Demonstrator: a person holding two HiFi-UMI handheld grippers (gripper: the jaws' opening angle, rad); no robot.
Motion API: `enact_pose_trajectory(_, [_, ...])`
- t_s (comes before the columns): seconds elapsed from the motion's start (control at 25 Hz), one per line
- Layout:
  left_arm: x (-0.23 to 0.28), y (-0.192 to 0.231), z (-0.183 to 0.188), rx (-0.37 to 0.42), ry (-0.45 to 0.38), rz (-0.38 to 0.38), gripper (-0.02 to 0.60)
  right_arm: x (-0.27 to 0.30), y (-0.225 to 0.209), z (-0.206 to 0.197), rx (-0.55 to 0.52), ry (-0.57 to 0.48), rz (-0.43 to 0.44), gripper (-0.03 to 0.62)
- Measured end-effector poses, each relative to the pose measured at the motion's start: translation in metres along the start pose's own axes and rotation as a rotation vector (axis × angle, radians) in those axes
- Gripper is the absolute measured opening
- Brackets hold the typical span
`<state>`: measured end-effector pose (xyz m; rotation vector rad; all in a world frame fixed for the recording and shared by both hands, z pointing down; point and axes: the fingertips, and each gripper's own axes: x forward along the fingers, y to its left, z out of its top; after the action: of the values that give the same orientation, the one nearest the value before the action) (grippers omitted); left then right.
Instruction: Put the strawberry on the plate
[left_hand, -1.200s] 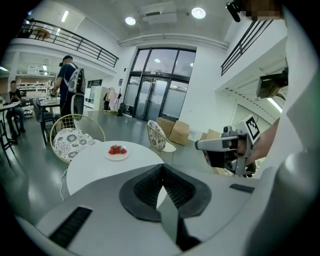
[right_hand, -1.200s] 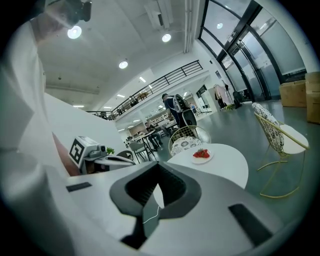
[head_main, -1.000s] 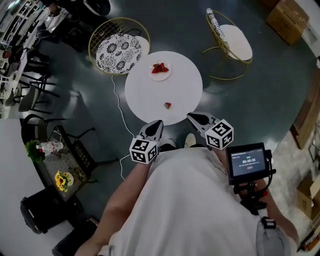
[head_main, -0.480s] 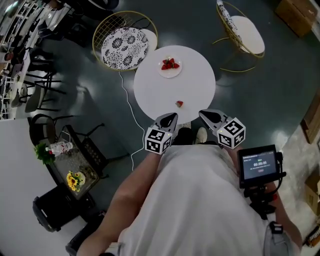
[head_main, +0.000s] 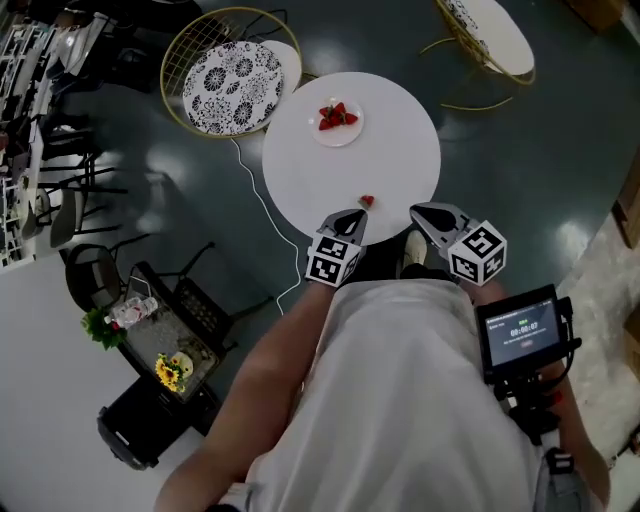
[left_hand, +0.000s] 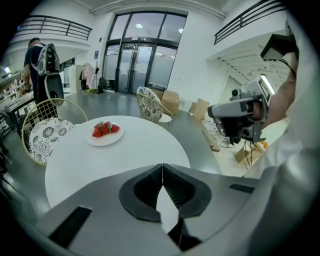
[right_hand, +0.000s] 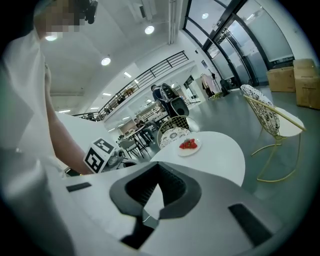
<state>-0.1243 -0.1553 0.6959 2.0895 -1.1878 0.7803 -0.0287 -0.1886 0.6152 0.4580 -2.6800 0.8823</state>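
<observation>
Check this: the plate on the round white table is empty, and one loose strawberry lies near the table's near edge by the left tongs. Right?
No. The plate is not empty: the head view shows strawberries on it. The rest holds: one loose strawberry lies near the table's near edge by the left tongs.

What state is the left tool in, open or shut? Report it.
Shut. The left tool has its jaws touching at the tips in the left gripper view, with nothing held between them.

strawberry: single, red (head_main: 367, 201), laid on the bench (head_main: 400, 160) near its front edge (well apart from the plate)
plate: white, round (head_main: 346, 138), loaded with red strawberries (head_main: 336, 116)
</observation>
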Motion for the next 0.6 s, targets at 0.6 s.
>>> enact_pose_trajectory(0.6, [0.026,0.003,-0.018,0.123,0.204,-0.03,0.011,-0.009,-0.013,0.001,0.07,0.005,-0.065,0.008])
